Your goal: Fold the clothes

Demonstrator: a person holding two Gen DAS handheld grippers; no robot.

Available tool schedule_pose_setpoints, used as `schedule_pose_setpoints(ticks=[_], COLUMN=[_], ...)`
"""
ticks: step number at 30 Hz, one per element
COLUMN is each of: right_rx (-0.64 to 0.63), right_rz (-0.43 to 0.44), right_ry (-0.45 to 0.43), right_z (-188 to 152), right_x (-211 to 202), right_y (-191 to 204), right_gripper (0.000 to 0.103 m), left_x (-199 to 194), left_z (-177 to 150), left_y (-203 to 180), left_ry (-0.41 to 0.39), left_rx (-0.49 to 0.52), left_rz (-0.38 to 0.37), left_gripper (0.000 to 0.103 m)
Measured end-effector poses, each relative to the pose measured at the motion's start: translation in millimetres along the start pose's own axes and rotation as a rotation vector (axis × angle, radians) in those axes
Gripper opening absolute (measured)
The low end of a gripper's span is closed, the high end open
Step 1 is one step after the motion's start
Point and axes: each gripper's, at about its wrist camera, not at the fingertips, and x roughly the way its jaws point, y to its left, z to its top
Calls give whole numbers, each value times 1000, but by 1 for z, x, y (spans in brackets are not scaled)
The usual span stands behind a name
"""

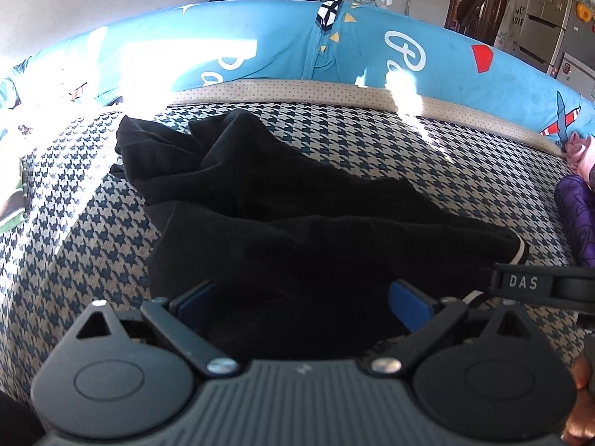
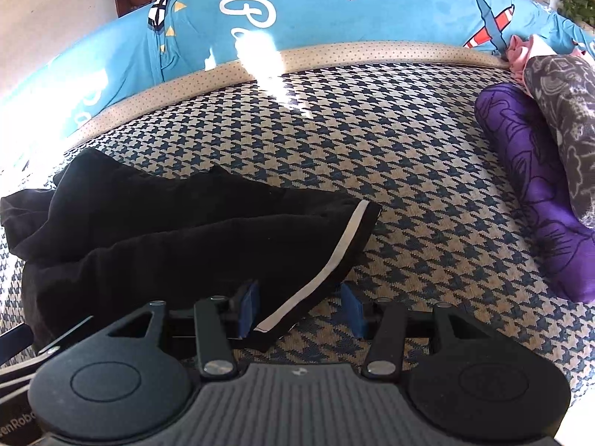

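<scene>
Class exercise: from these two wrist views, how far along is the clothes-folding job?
Done: a purple garment lies rolled aside at the right. In hand: both the left gripper and right gripper stand open around the near edge of the black garment, its white-striped hem between the right jaws. Left: it lies crumpled, unfolded.

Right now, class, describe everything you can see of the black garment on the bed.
The black garment looks like soft, matte fabric, crumpled in loose folds, not yet folded. A white stripe runs along one hem. It lies on the houndstooth bed cover. Its near edge sits between the blue fingers of the left gripper, and its striped corner between those of the right gripper; both stand open.
</scene>
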Motion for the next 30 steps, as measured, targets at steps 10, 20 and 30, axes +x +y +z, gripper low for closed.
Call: schedule_pose_setpoints(ticks=[10,20,30], right_rx=[4,-65,-210], right_rz=[-7,-25,13], right_ry=[32,76,100], right_z=[2,-9,-31], right_x=[4,12,8], right_y=[-6,-3,15], right_gripper=[55,56,57], left_x=[8,-8,-29], left_z=[-10,-42,-74], left_y=[-12,-23,-20], left_ry=[90,144,201], left_rx=[43,118,134], left_rz=[54,127,143], left_gripper=[103,103,103])
